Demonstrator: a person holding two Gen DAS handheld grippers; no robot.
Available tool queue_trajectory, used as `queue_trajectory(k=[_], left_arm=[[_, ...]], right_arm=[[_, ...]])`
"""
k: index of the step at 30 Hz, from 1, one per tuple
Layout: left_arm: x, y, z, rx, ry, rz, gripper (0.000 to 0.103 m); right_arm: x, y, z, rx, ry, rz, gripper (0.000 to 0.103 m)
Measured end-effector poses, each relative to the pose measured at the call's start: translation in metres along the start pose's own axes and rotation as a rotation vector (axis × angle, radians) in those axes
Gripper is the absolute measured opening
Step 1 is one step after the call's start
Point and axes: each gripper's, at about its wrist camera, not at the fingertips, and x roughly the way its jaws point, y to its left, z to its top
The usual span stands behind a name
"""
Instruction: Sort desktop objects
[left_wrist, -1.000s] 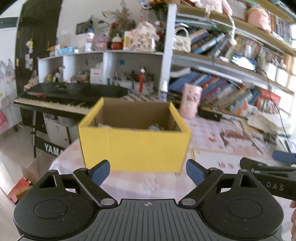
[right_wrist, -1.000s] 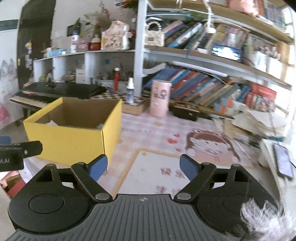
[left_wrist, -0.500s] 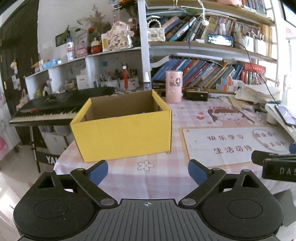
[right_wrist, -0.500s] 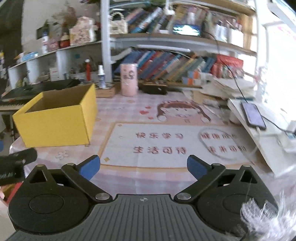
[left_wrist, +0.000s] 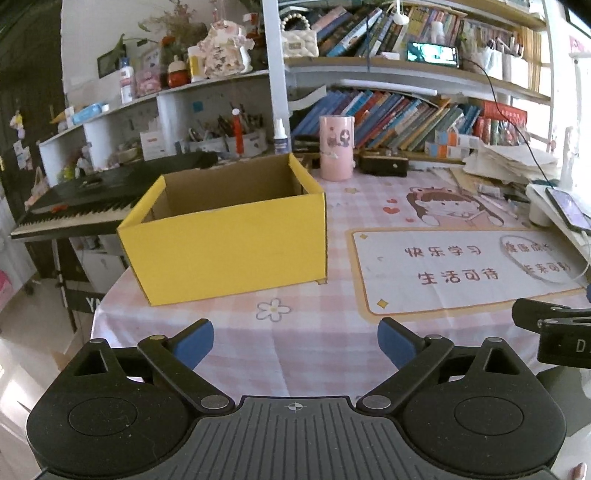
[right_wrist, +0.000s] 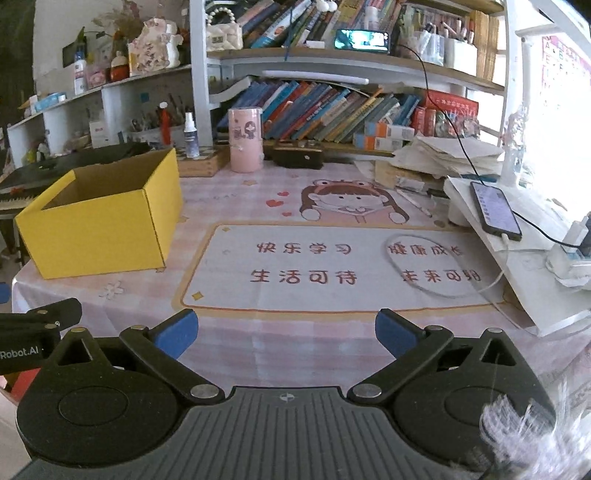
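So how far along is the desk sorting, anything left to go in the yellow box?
Looks close to done: the printed desk mat is bare of loose items. Nothing is in hand; the left tool and right tool are both open and empty. The open yellow cardboard box sits at the table's left; its contents are hidden from here. A thin clear ring may remain on the mat.

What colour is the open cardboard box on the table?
The open cardboard box is bright yellow outside and plain brown inside; the left wrist view shows it best.
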Motion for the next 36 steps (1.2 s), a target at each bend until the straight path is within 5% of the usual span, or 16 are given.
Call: queue_trajectory(k=[36], left_arm=[[0.016,0.0,0.0,-0.037,0.089,-0.032,0.102]], right_arm=[[0.01,-0.01,0.001,0.017,0.072,-0.029,0.103]])
